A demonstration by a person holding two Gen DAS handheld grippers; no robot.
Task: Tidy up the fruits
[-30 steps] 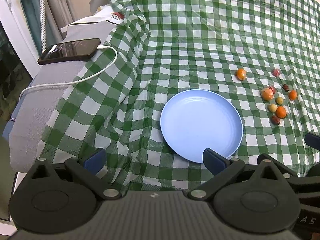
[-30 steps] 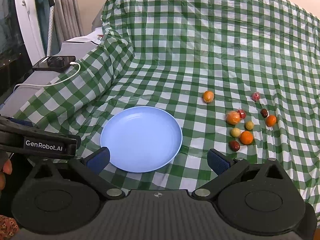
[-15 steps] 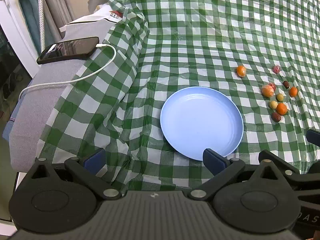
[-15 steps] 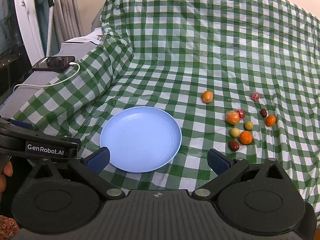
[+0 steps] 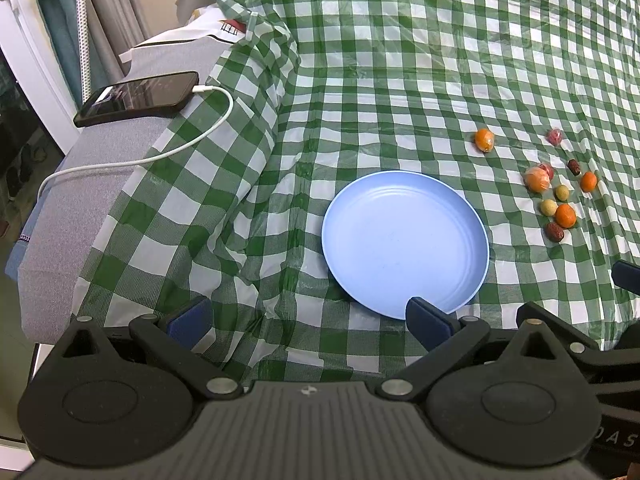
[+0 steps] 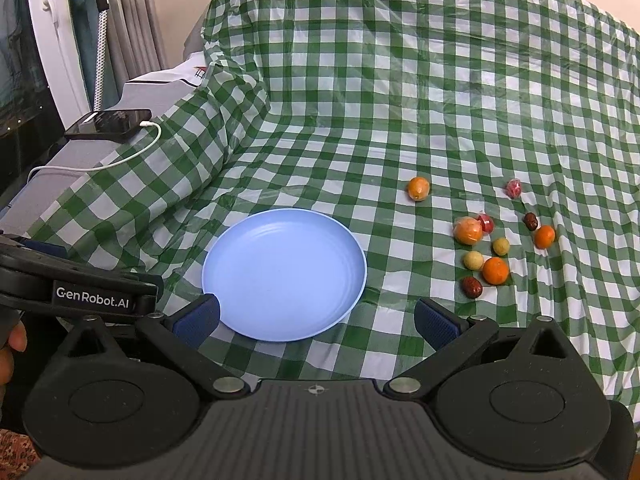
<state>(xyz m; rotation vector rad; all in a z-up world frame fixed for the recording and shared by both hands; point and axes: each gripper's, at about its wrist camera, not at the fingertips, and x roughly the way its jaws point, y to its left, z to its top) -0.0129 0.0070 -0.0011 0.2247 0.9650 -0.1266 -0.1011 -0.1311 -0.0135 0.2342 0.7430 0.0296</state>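
An empty light blue plate (image 5: pixel 404 240) (image 6: pixel 284 276) lies on the green checked cloth. Several small fruits lie in a cluster to its right: an orange one (image 6: pixel 495 271), a dark red one (image 6: pixel 472 286), yellow ones (image 6: pixel 473 260) and a wrapped orange one (image 6: pixel 467 231). One orange fruit (image 6: pixel 418 188) (image 5: pixel 484 139) lies apart, behind the plate. My left gripper (image 5: pixel 306 318) is open and empty at the plate's near left edge. My right gripper (image 6: pixel 316 318) is open and empty just before the plate's near rim.
A black phone (image 5: pixel 138 98) with a white charging cable (image 5: pixel 160 156) lies on a grey surface at the left. The cloth (image 5: pixel 248 216) is bunched and wrinkled left of the plate. Curtains and a window frame stand at the far left.
Both grippers have shifted only slightly; the scene has drifted a little in both views. Both stay open and empty. No fruit has moved.
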